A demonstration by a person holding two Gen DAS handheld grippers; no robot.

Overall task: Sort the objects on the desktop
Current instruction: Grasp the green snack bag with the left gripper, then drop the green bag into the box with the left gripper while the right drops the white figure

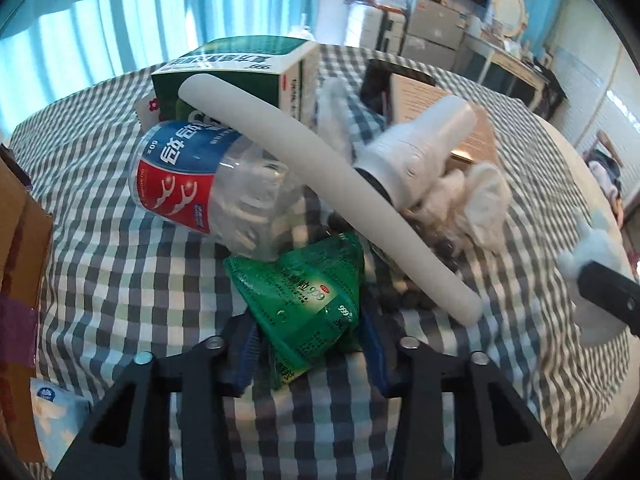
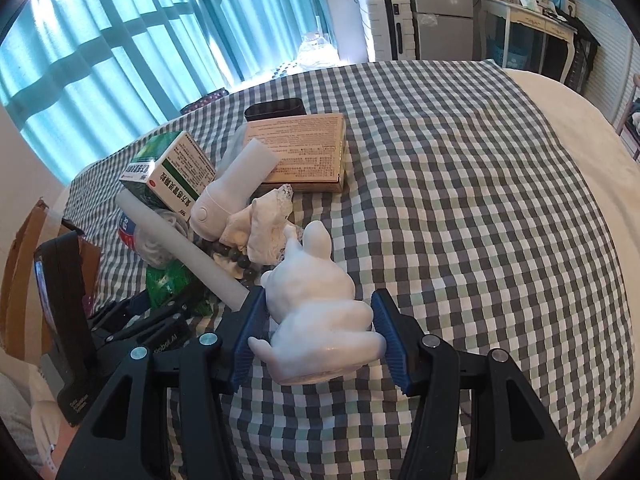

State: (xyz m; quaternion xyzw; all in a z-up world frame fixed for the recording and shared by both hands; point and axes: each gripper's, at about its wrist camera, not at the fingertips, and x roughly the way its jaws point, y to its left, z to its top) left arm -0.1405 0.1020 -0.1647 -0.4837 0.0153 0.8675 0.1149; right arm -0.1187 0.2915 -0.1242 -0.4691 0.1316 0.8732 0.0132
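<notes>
A pile of objects lies on the checked cloth (image 2: 460,184). My left gripper (image 1: 308,344) has its jaws around a green medicine sachet (image 1: 304,300), both pads touching it. Beyond it lie a clear floss-pick jar (image 1: 200,180), a green and white medicine box (image 1: 236,76) and a long white tube (image 1: 320,184) joined to a white handheld device (image 1: 416,156). My right gripper (image 2: 316,344) has its jaws around a white rabbit figurine (image 2: 316,312), with a small gap at the right pad. The figurine also shows in the left wrist view (image 1: 592,264).
Crumpled white tissue (image 2: 264,224), dark beads (image 2: 236,260), a tan printed box (image 2: 304,152) and a black case (image 2: 276,108) sit in the pile. A cardboard box (image 1: 16,248) stands at the left, with a tissue pack (image 1: 56,412) beside it. Furniture stands behind the table.
</notes>
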